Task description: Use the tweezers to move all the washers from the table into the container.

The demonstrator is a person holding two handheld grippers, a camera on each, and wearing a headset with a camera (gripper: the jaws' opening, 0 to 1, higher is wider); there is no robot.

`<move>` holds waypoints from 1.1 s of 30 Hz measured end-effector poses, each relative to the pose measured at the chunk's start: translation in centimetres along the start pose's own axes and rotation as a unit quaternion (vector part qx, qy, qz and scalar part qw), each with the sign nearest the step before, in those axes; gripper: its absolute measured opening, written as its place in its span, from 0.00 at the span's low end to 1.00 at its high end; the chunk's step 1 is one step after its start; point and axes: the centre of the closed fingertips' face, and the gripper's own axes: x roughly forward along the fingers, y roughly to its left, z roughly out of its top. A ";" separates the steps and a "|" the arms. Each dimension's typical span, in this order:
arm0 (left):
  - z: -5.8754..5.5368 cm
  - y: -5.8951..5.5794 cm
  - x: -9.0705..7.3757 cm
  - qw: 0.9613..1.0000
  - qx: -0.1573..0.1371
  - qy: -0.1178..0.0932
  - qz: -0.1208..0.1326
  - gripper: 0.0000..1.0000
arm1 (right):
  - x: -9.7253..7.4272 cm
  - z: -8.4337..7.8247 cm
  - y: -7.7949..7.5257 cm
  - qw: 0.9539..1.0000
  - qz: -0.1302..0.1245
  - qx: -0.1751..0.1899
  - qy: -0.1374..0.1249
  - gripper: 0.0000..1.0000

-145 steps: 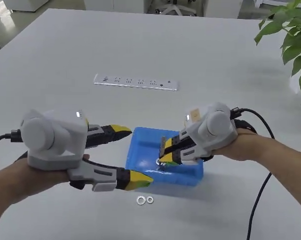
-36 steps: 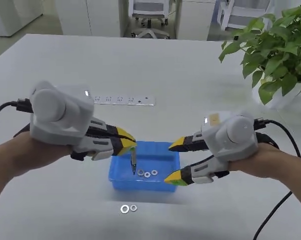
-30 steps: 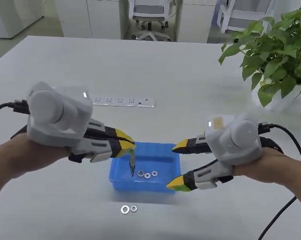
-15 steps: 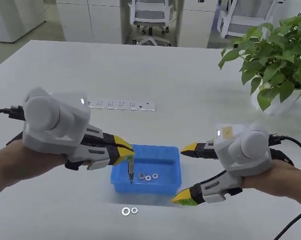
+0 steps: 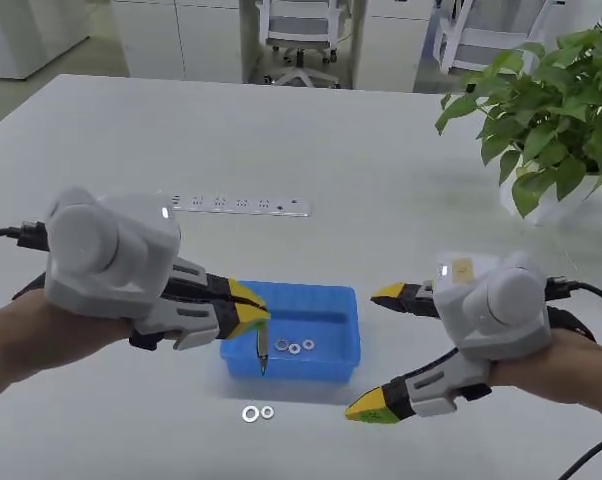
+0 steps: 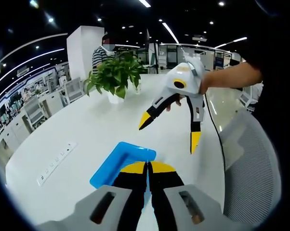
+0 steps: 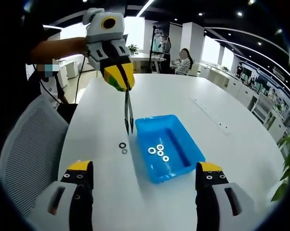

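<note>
White counter (image 5: pixel 381 150) in an open office. Rolling chairs (image 5: pixel 301 30) stand past its far edge, a potted plant (image 5: pixel 546 110) stands at far right, and a power strip (image 5: pixel 236 206) lies flat mid-surface. A blue container (image 5: pixel 301 366) sits toward the near side, between the two tools. A cluster of washers (image 5: pixel 294 347) lies on its floor. Two washers (image 5: pixel 258 413) lie on the counter side by side, just in front of the container's near wall and not touching it. Left tool (image 5: pixel 243 306): yellow-tipped jaws pressed together on the upper end of the tweezers (image 5: pixel 262 348), which hang nearly straight down. In the head view the tweezer points fall over the container's near-left corner. In the right gripper view they sit just outside that corner's rim, close to the two washers on the counter. Cannot tell whether the points touch the counter. Right tool (image 5: pixel 376 350): jaws spread wide, gripping nothing, held at the container's right side with the tips aimed left. In the left gripper view it shows beyond the container, jaws apart.
</note>
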 end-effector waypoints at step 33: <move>-3.2 -1.3 2.0 1.000 -0.011 -0.005 -0.018 0.05 | 0.2 -2.2 1.5 0.999 -0.008 0.030 0.008 1.00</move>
